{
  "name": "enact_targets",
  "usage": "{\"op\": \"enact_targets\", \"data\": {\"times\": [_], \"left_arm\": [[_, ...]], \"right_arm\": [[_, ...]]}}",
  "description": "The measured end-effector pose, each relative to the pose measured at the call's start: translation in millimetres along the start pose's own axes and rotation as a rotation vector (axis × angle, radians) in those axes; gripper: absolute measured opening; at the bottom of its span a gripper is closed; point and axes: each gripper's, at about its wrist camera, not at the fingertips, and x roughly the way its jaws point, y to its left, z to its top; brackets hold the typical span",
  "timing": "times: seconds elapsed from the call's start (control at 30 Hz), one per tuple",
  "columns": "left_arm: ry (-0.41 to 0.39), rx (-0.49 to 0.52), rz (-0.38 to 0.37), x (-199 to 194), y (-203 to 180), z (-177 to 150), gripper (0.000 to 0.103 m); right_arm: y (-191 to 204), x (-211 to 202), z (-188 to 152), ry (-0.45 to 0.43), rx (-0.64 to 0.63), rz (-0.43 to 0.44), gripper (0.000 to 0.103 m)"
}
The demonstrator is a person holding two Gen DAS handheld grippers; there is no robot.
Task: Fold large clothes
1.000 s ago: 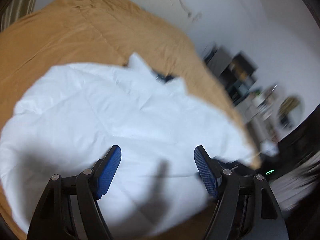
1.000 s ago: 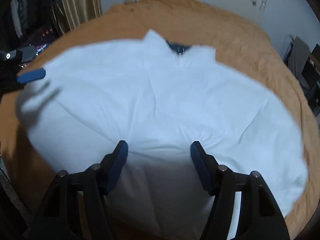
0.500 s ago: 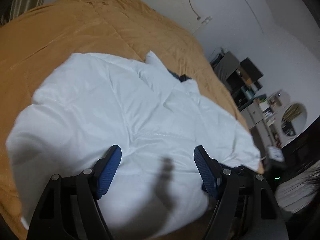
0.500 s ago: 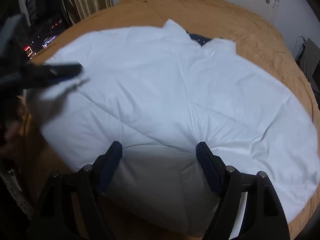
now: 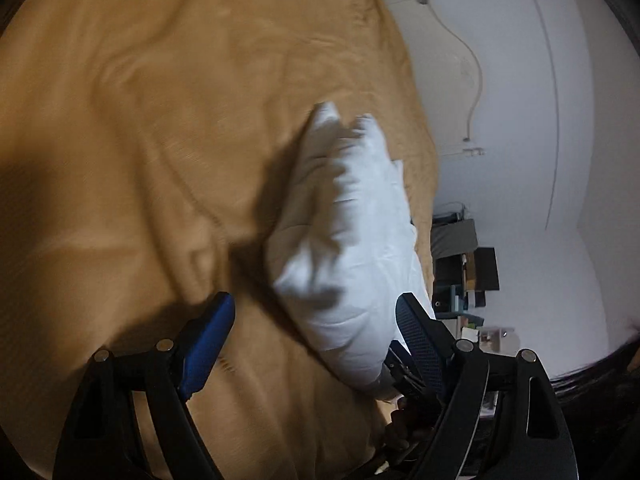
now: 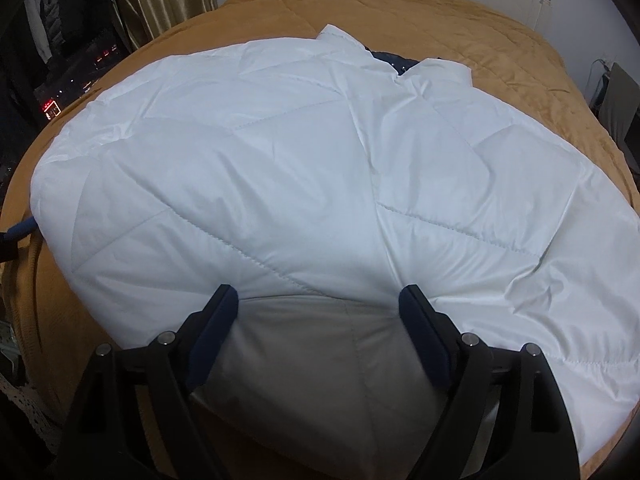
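While blurred, perhaps bed: tan quilt (image 6: 500, 40) | white jacket (image 6: 320, 160) spread | both claws opening, nothing pinched

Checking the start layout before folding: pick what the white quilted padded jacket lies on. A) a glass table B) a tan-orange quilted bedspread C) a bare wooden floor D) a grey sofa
B: the white quilted padded jacket lies spread flat on the tan-orange quilted bedspread, which shows around its collar and both sides.
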Motion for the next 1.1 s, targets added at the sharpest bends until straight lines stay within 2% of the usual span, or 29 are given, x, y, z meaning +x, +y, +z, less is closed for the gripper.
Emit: {"op": "enact_targets", "data": {"times": [0.07,0.13,0.2,0.3,0.4,0.57,0.63,0.7,0.77,0.8,0.87,0.9,0.93,1.0,1.1], "left_arm": [[-0.003,-0.032,-0.034,1,7,0,0.083],[-0.004,-0.011,-0.08,10,2,4,0.083],[0.038,0.037,-0.096,30,-9,6,0.083],[0.093,0.129,-0.059,64,-29,3,0.083],[0.078,0.196,-0.023,83,-43,0,0.084],[0.024,0.121,-0.036,104,-42,13,0.088],[0.007,0.083,0.007,119,-28,19,0.088],[-0.007,0.053,0.013,123,-22,18,0.087],[-0.019,0.101,0.023,117,-32,13,0.084],[-0.03,0.126,0.043,114,-37,11,0.069],[-0.035,0.148,0.068,109,-39,6,0.055],[-0.035,0.135,0.061,107,-38,5,0.051],[-0.031,0.126,0.058,107,-37,5,0.051],[-0.029,0.121,0.063,107,-38,5,0.051],[-0.026,0.141,0.08,109,-41,3,0.051]], "right_arm": [[0,1,1,0.0,0.0,-0.003,0.085],[0,4,3,0.0,0.003,-0.006,0.087],[0,6,4,0.002,0.005,-0.012,0.088],[0,7,5,0.005,0.006,-0.016,0.088],[-1,8,6,0.005,0.008,-0.014,0.089],[-3,8,6,0.002,0.009,-0.013,0.089],[-3,8,6,0.0,0.011,-0.01,0.089],[-4,8,6,-0.002,0.014,-0.005,0.089],[-4,7,6,-0.004,0.018,-0.004,0.088],[-4,5,7,-0.009,0.024,-0.002,0.087],[-8,-4,8,-0.026,0.057,0.007,0.055],[-11,-14,10,-0.041,0.074,0.055,0.03],[-11,-22,13,-0.045,0.076,0.085,0.022],[-7,-30,18,-0.036,0.073,0.098,0.021],[0,-15,20,0.059,0.107,0.135,0.014]]}}
